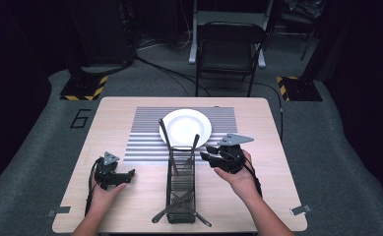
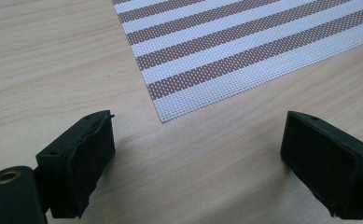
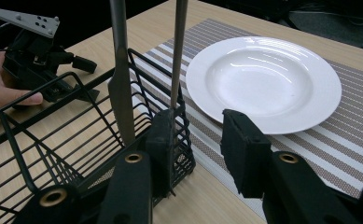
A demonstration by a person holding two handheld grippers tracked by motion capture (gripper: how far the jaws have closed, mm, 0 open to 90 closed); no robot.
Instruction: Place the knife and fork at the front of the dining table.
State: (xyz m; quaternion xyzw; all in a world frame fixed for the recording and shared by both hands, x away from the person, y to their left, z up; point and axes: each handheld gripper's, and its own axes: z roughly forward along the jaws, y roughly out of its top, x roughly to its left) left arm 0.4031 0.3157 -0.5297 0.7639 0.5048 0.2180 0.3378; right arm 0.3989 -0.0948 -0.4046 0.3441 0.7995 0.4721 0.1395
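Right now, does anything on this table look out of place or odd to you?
Mildly. In the black wire basket, two utensils lean upright against the far end while two more lie crossed at the near end, poking past the rim. The white plate sits neatly on the striped mat.

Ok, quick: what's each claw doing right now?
Left claw: open, empty, over bare table.
Right claw: open, nothing gripped, at the rack's end.
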